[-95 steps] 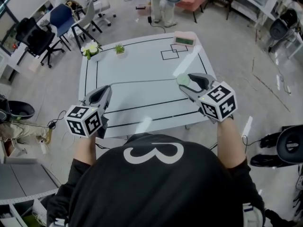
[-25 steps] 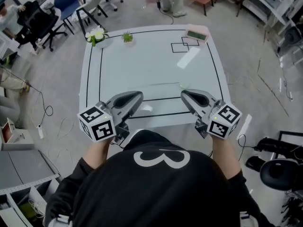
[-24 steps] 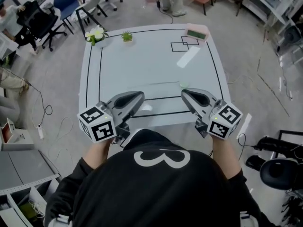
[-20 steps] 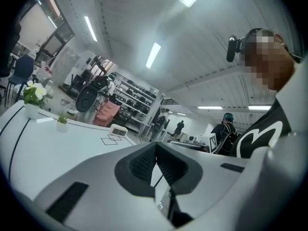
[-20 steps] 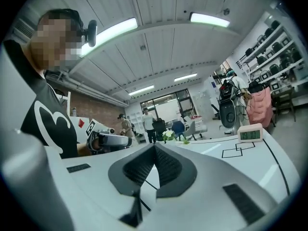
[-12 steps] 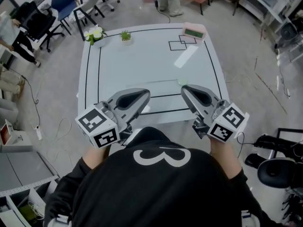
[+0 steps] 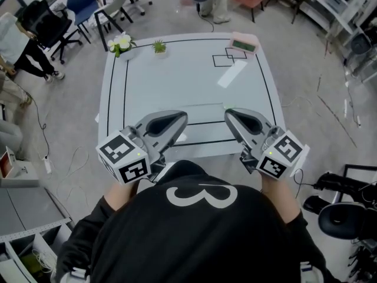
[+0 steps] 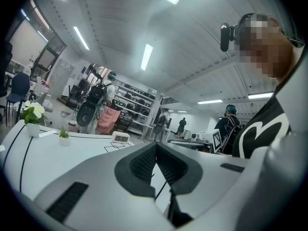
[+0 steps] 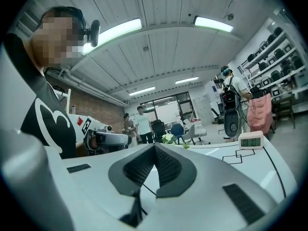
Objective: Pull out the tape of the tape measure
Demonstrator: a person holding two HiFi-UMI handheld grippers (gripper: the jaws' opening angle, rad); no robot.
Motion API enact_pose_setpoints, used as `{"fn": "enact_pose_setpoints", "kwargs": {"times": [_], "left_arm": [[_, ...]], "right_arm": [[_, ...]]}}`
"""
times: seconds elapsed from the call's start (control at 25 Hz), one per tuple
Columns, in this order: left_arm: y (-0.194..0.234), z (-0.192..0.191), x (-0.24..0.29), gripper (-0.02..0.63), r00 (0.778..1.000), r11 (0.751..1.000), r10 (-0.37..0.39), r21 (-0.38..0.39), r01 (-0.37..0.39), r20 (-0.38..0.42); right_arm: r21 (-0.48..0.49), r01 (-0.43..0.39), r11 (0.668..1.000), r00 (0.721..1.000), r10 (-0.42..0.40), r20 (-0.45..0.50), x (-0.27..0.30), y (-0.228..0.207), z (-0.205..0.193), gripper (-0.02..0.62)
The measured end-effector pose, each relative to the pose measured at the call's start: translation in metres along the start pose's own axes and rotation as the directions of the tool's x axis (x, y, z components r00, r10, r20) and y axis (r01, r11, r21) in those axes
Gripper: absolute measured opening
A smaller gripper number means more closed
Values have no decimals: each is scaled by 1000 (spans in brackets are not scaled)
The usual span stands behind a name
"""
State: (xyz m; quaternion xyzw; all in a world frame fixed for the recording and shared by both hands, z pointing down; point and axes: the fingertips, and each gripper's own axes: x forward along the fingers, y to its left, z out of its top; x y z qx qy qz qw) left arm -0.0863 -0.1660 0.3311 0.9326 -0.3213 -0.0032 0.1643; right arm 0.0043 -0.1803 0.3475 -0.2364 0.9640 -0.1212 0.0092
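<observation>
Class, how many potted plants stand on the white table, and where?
2. A white-flowered plant stands at the table's far left corner; a small green plant stands just right of it. The left gripper and right gripper hide part of the near edge.

Large white "3" on black shirt (image 7: 197, 232), lower centre of head view. Small pale digital clock (image 7: 242, 45), upper right: digits unreadable.
</observation>
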Motion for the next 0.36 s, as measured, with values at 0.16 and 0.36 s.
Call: {"fn": "enact_pose_setpoints", "kwargs": {"times": [0.16, 0.36], "left_arm": [[8, -2, 0, 3, 1000, 1000, 16, -5, -16, -5], [10, -4, 0, 3, 1000, 1000, 20, -15, -20, -9]], "right_arm": [[-9, 7, 1000, 1000, -7, -7, 4, -4, -1, 9], [-68, 26, 997, 999, -29, -43, 7, -7, -4, 9]]}}
